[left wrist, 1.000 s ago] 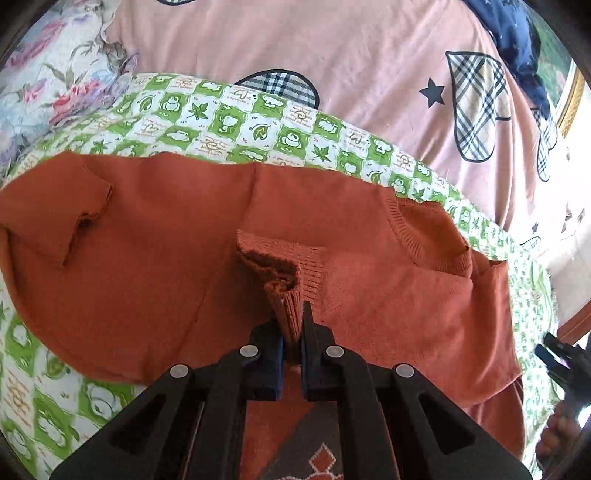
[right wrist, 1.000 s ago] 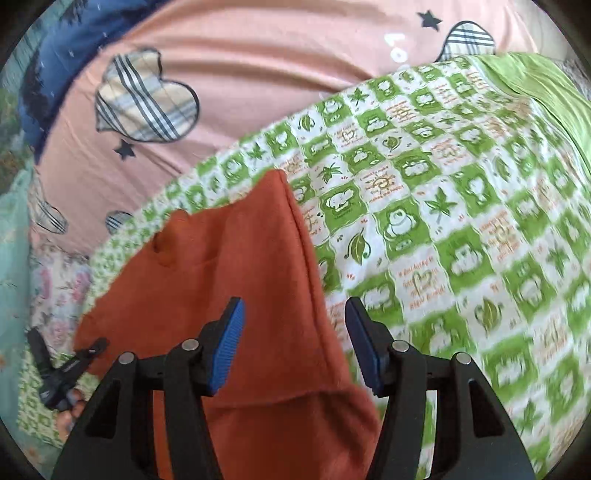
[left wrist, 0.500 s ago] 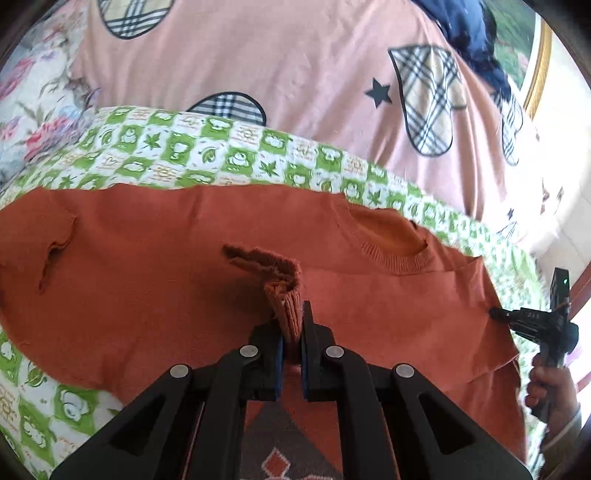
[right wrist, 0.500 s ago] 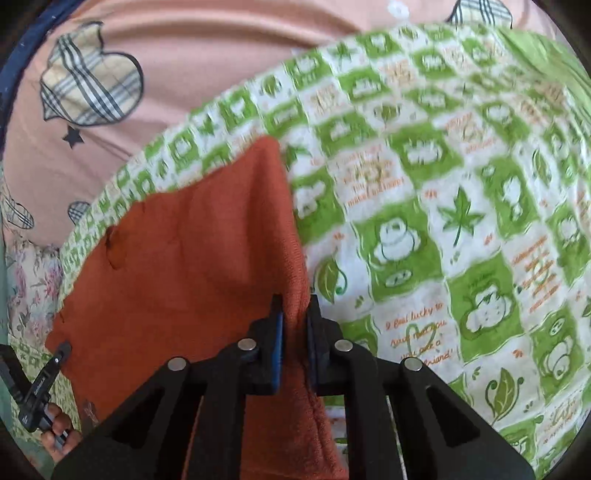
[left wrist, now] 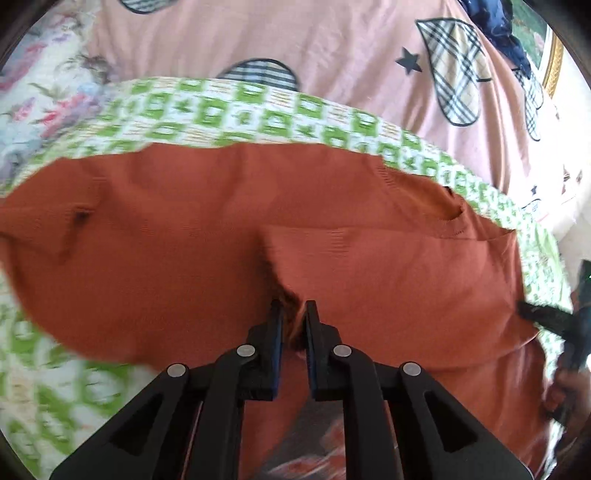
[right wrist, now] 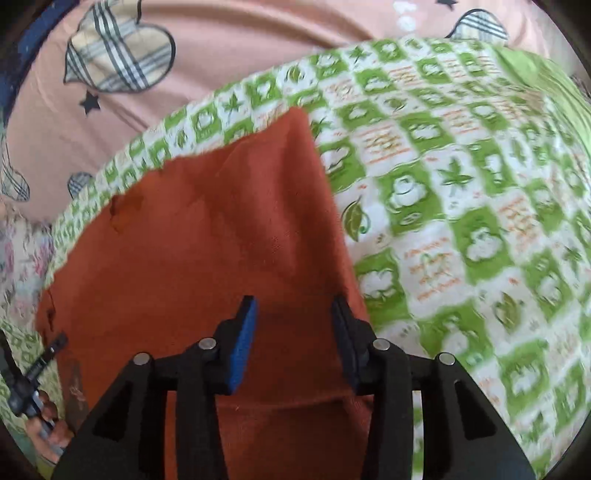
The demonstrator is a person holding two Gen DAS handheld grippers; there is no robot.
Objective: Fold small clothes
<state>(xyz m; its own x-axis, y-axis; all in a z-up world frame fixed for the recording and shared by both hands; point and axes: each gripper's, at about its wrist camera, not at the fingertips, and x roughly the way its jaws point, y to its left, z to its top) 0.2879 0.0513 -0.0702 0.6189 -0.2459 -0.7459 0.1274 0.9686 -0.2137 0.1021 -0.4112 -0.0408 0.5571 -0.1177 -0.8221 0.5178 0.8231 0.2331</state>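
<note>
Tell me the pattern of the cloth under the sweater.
Green-and-white checks with leaf and animal prints on the cloth; clearest in the right wrist view.

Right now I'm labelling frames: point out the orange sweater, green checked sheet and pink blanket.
orange sweater (left wrist: pixel 166 236), left wrist view, flat body.
green checked sheet (right wrist: pixel 461 206), right wrist view, bare patch.
pink blanket (left wrist: pixel 295 37), left wrist view, plain area.

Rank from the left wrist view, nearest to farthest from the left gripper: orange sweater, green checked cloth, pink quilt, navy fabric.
1. orange sweater: right at the left gripper, a fold of knit between its opening jaws.
2. green checked cloth: beyond the sweater's far edge.
3. pink quilt: behind the checked cloth, across the top.
4. navy fabric: top right corner, beyond the quilt.
</note>
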